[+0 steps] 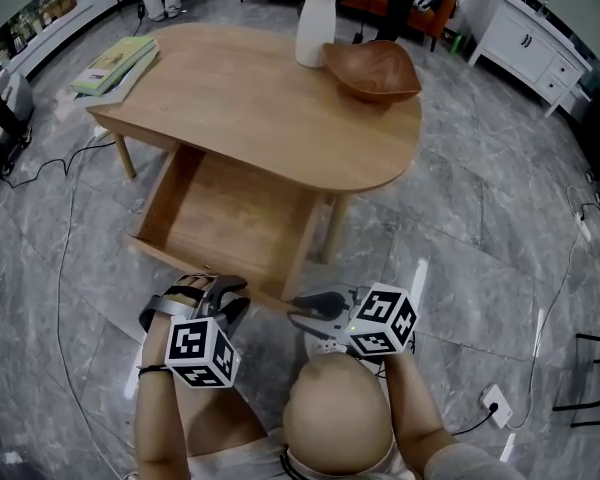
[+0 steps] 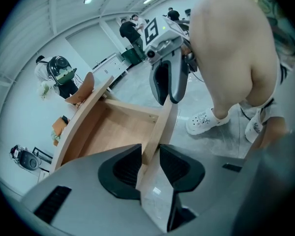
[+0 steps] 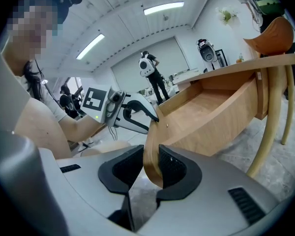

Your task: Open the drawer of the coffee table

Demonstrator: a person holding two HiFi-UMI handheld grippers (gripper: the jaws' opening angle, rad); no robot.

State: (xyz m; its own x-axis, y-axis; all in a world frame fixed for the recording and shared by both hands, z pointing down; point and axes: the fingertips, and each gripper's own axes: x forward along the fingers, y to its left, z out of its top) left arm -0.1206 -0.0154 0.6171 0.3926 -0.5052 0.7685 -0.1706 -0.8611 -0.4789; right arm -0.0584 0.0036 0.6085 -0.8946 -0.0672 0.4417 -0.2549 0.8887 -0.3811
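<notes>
Left hand-held gripper (image 2: pixel 150 163) and right hand-held gripper (image 3: pixel 147 163) each clamp the front panel (image 1: pixel 170 253) of the drawer (image 1: pixel 230 213), pulled well out under the bench (image 1: pixel 250 98), lower left. Uneven or continued pulling could jam or drop it.

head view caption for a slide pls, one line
The left gripper and right gripper grip the front panel of the open drawer under the coffee table

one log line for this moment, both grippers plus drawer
drawer: pulled out | left gripper: shut on drawer front | right gripper: shut on drawer front
</notes>
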